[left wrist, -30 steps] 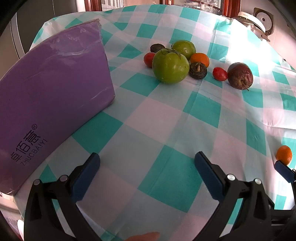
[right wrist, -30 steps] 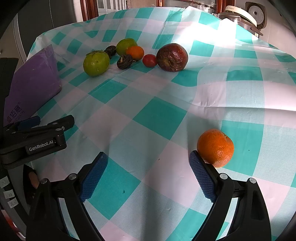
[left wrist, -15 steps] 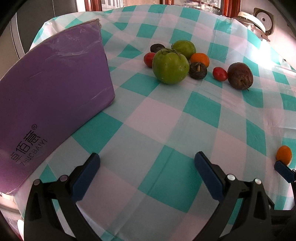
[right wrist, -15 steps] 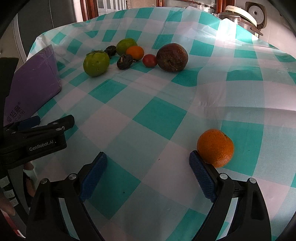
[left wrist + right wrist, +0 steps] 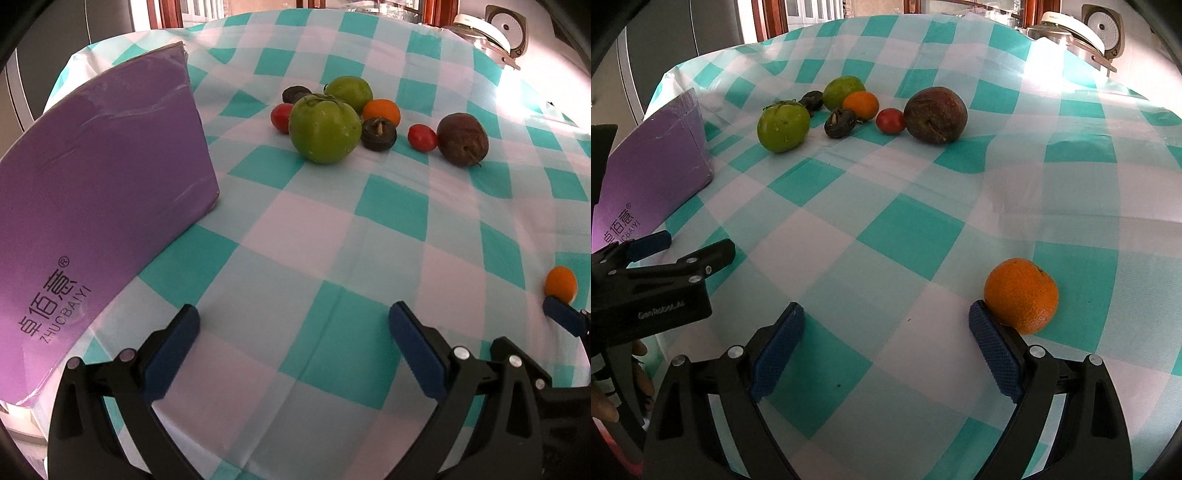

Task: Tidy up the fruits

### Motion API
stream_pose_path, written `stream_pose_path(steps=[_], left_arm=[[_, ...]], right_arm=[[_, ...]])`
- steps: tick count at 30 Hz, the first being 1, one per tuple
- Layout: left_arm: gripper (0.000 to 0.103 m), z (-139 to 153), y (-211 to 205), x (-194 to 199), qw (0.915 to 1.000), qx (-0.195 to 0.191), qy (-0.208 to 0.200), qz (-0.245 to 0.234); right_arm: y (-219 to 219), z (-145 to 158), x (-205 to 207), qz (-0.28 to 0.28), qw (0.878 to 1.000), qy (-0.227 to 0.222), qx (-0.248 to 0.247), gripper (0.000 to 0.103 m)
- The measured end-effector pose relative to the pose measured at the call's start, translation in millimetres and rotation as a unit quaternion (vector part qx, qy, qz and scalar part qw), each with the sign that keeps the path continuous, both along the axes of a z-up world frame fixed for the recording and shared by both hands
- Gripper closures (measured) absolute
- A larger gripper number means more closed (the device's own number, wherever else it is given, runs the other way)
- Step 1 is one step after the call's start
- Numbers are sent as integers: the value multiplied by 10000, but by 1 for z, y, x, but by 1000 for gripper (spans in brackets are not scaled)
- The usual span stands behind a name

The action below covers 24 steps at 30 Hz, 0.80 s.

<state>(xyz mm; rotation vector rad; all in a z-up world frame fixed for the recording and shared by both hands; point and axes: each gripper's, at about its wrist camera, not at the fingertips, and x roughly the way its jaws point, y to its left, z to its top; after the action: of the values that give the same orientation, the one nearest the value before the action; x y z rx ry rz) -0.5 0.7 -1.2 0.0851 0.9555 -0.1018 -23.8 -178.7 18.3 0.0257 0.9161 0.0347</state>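
Observation:
A cluster of fruit lies at the far middle of the checked tablecloth: a big green persimmon, a green citrus, a small orange, two dark shrivelled fruits, two red cherry tomatoes and a brown passion fruit. A lone mandarin lies just outside my right gripper's right fingertip. My left gripper is open and empty over the cloth. My right gripper is open and empty.
A purple box stands at the left, close to my left gripper. A rice cooker sits beyond the table's far right edge. The teal-and-white tablecloth is wrinkled.
Nearly nothing has changed. Both grippers stay open and nearly still. A fingertip at the bottom of the left wrist view has left the frame.

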Motion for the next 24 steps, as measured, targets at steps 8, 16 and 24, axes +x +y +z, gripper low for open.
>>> stream_pose_path(steps=[8, 16, 24], left_arm=[[1, 0, 1, -3, 10000, -9, 1, -34], [1, 0, 1, -3, 10000, -7, 2, -34], [1, 0, 1, -3, 10000, -7, 5, -34]], right_arm=[[0, 1, 0, -6, 10000, 0, 2, 15], [1, 1, 3, 73, 10000, 60, -14, 16], [-2, 1, -7, 203, 9997, 105, 4, 16]])
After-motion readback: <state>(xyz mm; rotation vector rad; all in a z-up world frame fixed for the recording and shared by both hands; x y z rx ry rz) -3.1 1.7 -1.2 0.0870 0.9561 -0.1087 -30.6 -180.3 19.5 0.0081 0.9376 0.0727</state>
